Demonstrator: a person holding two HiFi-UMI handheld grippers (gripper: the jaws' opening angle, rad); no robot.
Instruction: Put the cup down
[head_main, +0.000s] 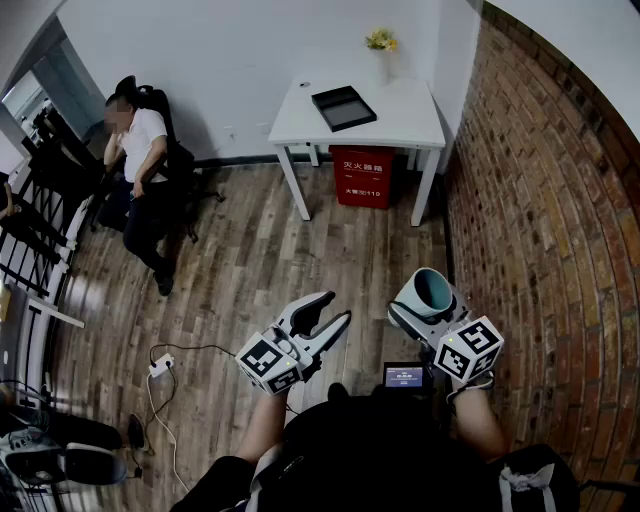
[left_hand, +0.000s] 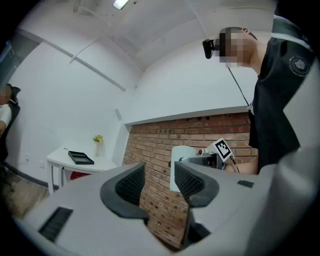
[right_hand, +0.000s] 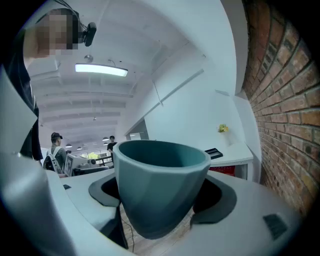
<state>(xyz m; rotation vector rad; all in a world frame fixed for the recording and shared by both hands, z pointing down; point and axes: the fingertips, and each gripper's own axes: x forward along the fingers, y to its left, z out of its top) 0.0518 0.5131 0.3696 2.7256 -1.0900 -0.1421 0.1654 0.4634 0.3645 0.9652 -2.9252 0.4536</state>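
Observation:
A teal cup (right_hand: 160, 185) sits upright between the jaws of my right gripper (right_hand: 161, 192), which is shut on its sides. In the head view the same cup (head_main: 432, 290) shows its open mouth, held by the right gripper (head_main: 425, 308) above the wooden floor, beside the brick wall. In the left gripper view the cup (left_hand: 184, 160) appears pale behind the right jaw. My left gripper (head_main: 325, 318) hangs to the left of it, open, with nothing between its fingers (left_hand: 131, 184). It is held at about the same height as the right one.
A white table (head_main: 400, 112) stands at the far wall with a black tray (head_main: 343, 107) and a small vase of flowers (head_main: 380, 45). A red box (head_main: 362, 176) is under it. A brick wall (head_main: 540, 230) runs along the right. A seated person (head_main: 140, 170) is at the left; cables (head_main: 165, 365) lie on the floor.

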